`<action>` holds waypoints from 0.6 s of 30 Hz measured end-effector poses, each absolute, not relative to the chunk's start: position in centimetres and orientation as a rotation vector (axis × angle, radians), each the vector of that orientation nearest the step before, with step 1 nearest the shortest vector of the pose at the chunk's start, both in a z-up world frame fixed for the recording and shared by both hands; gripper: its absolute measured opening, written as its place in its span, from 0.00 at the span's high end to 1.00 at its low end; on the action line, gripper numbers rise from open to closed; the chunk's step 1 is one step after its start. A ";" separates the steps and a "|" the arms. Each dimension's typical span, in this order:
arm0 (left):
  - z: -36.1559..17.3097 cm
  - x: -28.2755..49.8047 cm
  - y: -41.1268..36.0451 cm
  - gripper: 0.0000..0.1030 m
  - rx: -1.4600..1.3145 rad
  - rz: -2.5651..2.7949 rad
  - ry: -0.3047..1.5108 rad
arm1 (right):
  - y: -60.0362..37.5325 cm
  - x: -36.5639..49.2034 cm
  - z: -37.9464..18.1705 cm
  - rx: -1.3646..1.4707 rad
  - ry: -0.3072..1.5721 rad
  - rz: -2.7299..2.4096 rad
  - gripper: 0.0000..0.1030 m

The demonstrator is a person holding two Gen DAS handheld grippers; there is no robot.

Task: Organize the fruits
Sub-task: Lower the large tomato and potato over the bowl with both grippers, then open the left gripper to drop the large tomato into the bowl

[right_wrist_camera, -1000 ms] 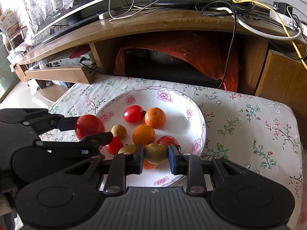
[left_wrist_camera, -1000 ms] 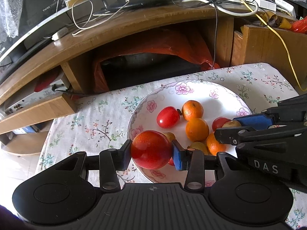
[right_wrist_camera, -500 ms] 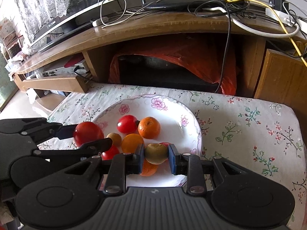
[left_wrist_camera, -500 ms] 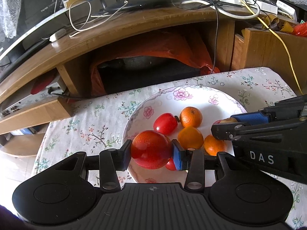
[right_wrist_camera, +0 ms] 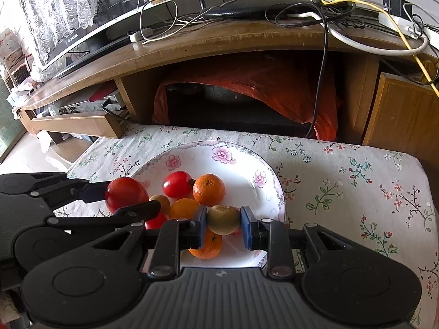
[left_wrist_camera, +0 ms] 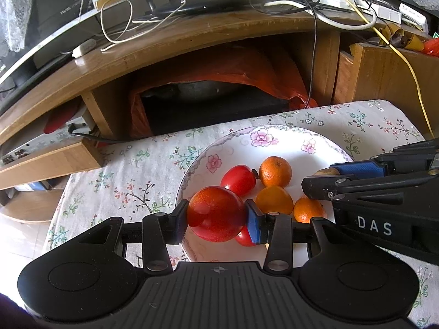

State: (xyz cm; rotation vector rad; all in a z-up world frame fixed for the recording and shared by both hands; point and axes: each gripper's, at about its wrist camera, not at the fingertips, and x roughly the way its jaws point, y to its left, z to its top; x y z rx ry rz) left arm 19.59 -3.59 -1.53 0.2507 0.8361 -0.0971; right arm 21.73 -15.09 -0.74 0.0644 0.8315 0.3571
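Note:
A white flowered plate [left_wrist_camera: 277,139] [right_wrist_camera: 208,153] sits on the floral tablecloth and holds several fruits: oranges [left_wrist_camera: 275,167] [right_wrist_camera: 208,189] and small red tomatoes [left_wrist_camera: 238,180] [right_wrist_camera: 177,184]. My left gripper [left_wrist_camera: 216,218] is shut on a big red fruit [left_wrist_camera: 216,213], held above the plate's near left rim; it also shows in the right wrist view [right_wrist_camera: 124,194]. My right gripper [right_wrist_camera: 222,220] is shut on a brownish-green fruit [right_wrist_camera: 222,219], held above the plate's near side. In the left wrist view only a sliver of that fruit [left_wrist_camera: 325,171] shows.
A wooden TV stand [right_wrist_camera: 219,44] with tangled cables rises right behind the table. An orange plastic bag [right_wrist_camera: 260,82] fills its lower opening. A wooden cabinet [right_wrist_camera: 403,112] stands at the right. Floral cloth [right_wrist_camera: 356,186] stretches right of the plate.
Both grippers have drawn back and up from the plate, each keeping its fruit. The plate and its fruits look farther away now.

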 end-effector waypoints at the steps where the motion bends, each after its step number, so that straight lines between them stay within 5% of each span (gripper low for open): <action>1: -1.5 19.6 -3.6 0.51 0.251 -0.097 0.836 | -15.1 21.7 -0.7 0.067 0.831 0.357 0.72; 18: -0.3 18.8 -2.8 0.35 0.227 -0.071 0.823 | -15.7 21.2 -0.2 0.137 0.838 0.349 0.72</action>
